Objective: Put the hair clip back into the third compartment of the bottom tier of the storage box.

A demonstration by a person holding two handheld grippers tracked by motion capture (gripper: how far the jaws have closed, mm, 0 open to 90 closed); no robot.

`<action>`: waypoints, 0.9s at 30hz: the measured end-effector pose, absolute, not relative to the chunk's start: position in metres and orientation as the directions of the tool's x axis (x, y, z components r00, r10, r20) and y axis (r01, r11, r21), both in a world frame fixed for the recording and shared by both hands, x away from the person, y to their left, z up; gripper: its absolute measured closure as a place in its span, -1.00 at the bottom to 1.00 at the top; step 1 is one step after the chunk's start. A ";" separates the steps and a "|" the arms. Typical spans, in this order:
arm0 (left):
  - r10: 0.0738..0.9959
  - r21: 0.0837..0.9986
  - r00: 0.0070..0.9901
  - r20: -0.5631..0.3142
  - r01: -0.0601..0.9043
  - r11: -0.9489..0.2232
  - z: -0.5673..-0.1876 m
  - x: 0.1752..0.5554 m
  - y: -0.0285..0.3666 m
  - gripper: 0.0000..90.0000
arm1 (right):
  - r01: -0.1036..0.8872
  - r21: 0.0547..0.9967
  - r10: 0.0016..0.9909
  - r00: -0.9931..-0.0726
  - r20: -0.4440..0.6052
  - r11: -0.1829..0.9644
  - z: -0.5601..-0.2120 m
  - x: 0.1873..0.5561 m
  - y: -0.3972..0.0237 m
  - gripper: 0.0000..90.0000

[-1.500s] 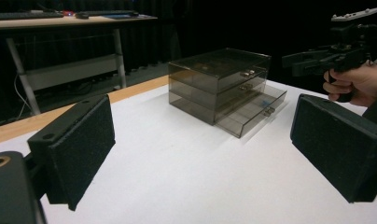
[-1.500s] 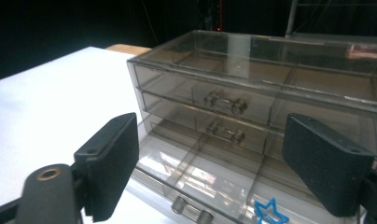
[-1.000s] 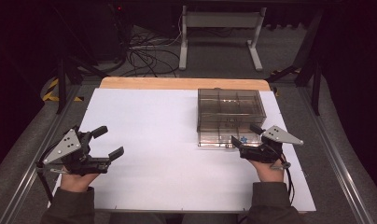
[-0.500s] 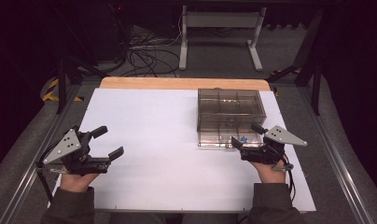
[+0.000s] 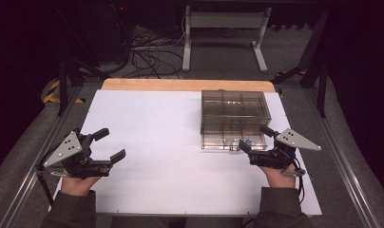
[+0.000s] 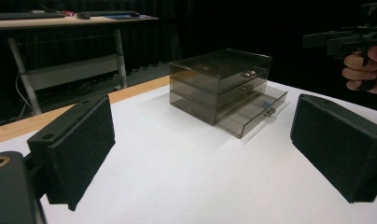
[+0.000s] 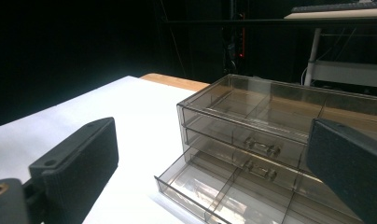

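High view: a smoke-tinted, see-through drawer chest (image 5: 235,114) stood on the white table sheet (image 5: 161,142), just ahead of the right gripper (image 5: 256,138). Its flat top was split into shallow open compartments, and three drawers were stacked below. The bottom drawer (image 5: 233,141) was pulled out toward the right gripper's fingertips, with a small blue item (image 5: 248,141) inside it near them. The two upper drawers sat flush, each with a small clear handle (image 7: 262,148). The right gripper's jaws had just been opening and stood wide apart, with nothing pressed between the pads; the open drawer's front lay just beyond them. The left gripper (image 5: 110,145), held well apart from the chest across the sheet, also had its jaws spread, with bare sheet between its fingers (image 6: 79,144).
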State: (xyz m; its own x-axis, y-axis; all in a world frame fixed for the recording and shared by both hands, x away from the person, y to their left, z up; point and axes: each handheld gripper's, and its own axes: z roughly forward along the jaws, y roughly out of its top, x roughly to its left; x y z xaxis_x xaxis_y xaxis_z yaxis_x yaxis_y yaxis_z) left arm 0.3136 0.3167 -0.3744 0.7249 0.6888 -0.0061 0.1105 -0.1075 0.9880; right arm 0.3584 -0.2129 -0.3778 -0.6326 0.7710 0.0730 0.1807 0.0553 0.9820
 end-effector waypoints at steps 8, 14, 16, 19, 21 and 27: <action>0.689 0.988 0.725 -0.007 0.113 -0.108 -0.374 0.313 0.318 -0.84 | 0.176 0.984 0.771 -0.631 0.085 0.036 -0.374 0.354 -0.220 -0.97; 0.689 0.988 0.725 -0.004 0.111 -0.111 -0.373 0.313 0.318 -0.84 | 0.174 0.985 0.772 -0.628 0.095 0.021 -0.372 0.352 -0.225 -0.99; 0.688 0.988 0.726 -0.003 0.110 -0.112 -0.373 0.313 0.319 -0.84 | 0.173 0.985 0.774 -0.626 0.095 0.019 -0.372 0.351 -0.227 -0.99; 0.689 0.988 0.725 -0.006 0.110 -0.108 -0.373 0.313 0.318 -0.84 | 0.173 0.985 0.773 -0.626 0.100 0.012 -0.372 0.349 -0.230 -1.00; 0.688 0.988 0.725 -0.005 0.110 -0.108 -0.373 0.313 0.319 -0.84 | 0.175 0.985 0.773 -0.624 0.109 0.003 -0.372 0.348 -0.231 -1.00; 0.688 0.988 0.725 -0.006 0.110 -0.107 -0.373 0.312 0.319 -0.84 | 0.169 0.986 0.779 -0.616 0.115 -0.012 -0.371 0.346 -0.237 -1.00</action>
